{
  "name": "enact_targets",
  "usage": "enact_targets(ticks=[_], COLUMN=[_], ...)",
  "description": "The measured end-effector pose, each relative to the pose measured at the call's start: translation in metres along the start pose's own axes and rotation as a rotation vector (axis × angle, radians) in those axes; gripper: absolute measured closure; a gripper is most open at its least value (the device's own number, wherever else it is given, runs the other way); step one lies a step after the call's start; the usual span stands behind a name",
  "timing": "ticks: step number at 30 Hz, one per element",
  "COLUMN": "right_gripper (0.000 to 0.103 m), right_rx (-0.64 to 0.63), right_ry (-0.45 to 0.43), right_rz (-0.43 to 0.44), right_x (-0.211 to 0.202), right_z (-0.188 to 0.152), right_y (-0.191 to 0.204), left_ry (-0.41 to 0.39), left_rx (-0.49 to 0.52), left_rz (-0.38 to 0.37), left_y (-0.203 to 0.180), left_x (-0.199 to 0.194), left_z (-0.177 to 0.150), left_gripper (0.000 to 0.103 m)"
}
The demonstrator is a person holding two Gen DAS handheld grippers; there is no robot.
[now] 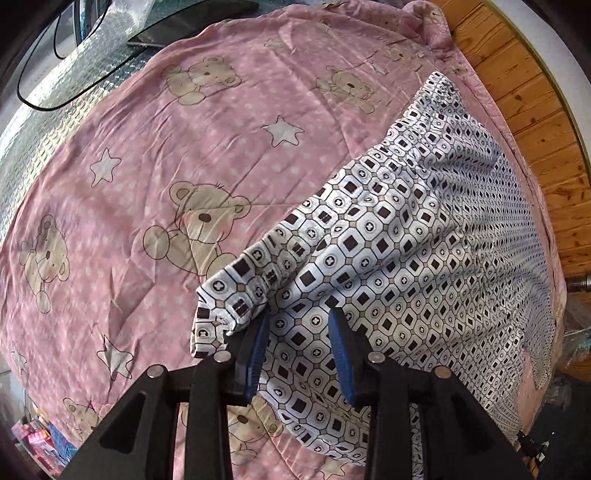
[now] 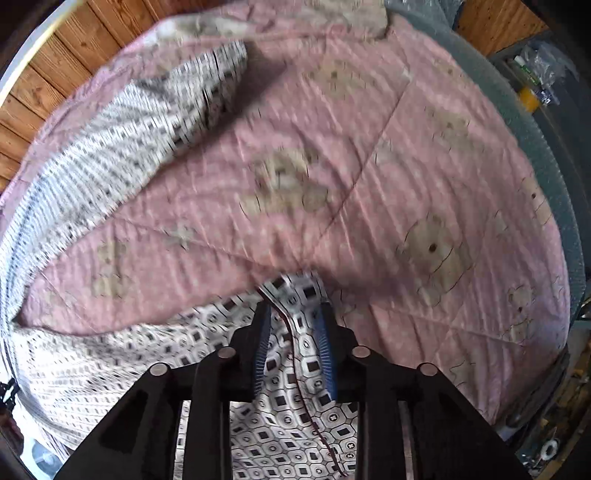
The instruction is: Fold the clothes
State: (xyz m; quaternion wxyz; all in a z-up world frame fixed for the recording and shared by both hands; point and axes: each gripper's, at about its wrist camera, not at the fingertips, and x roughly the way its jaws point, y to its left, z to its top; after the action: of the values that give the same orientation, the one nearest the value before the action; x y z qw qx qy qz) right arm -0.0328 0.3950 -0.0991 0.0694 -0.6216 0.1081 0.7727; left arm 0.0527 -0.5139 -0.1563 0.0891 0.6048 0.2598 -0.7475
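A white garment with a black-and-beige geometric print (image 1: 424, 221) lies along the right side of a pink teddy-bear quilt (image 1: 166, 147). Its near corner rises off the quilt in folds that run to my left gripper (image 1: 299, 325), which is shut on it, one flap draping over the left finger (image 1: 258, 350). In the blurred right wrist view the same garment (image 2: 110, 147) sweeps along the left of the quilt (image 2: 388, 166) and round to the front. There my right gripper (image 2: 293, 314) is shut on a hemmed edge standing up between its blue pads.
A wood-panelled wall (image 1: 535, 110) borders the bed's far side (image 2: 44, 66). Silver bubble-foil sheeting (image 1: 55, 96) with a black cable (image 1: 33, 99) and a dark flat device (image 1: 184, 26) lies beyond the quilt. Coloured boxes (image 1: 40, 439) sit low left; cluttered shelves (image 2: 535, 74) stand at right.
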Motion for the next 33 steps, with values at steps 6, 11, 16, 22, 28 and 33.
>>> enact_targets(ticks=[6,11,16,22,28,33], right_gripper=[0.047,0.042,0.042,0.098,0.098,0.098], right_rx=[0.107,0.163,0.129,-0.086,-0.419,-0.382], right_ry=[-0.103,-0.125,-0.02,-0.127,-0.326,-0.207], right_rz=[0.146,0.082,-0.042,-0.034,-0.085,-0.14], right_x=[-0.032,0.01,0.078,0.055,-0.059,-0.02], right_z=[0.092,0.186,0.239,0.227,0.081,0.013], right_y=[0.024,0.052,0.063,0.093,0.112,0.077], left_ry=[-0.06,-0.085,0.015,0.105,0.178,0.228], left_rx=[0.1,0.12,0.138,0.156,0.067,0.022], left_rz=[-0.056,-0.188,-0.262,-0.373,-0.501,-0.522], left_y=[-0.06,-0.134,-0.204,-0.273,-0.301,-0.323], left_x=[-0.036,-0.027,0.027,0.075,0.085,0.103], left_z=[0.048,0.107,0.137,0.129,0.111,0.087], left_gripper=[0.066,0.044,0.044,0.044,0.044,0.043])
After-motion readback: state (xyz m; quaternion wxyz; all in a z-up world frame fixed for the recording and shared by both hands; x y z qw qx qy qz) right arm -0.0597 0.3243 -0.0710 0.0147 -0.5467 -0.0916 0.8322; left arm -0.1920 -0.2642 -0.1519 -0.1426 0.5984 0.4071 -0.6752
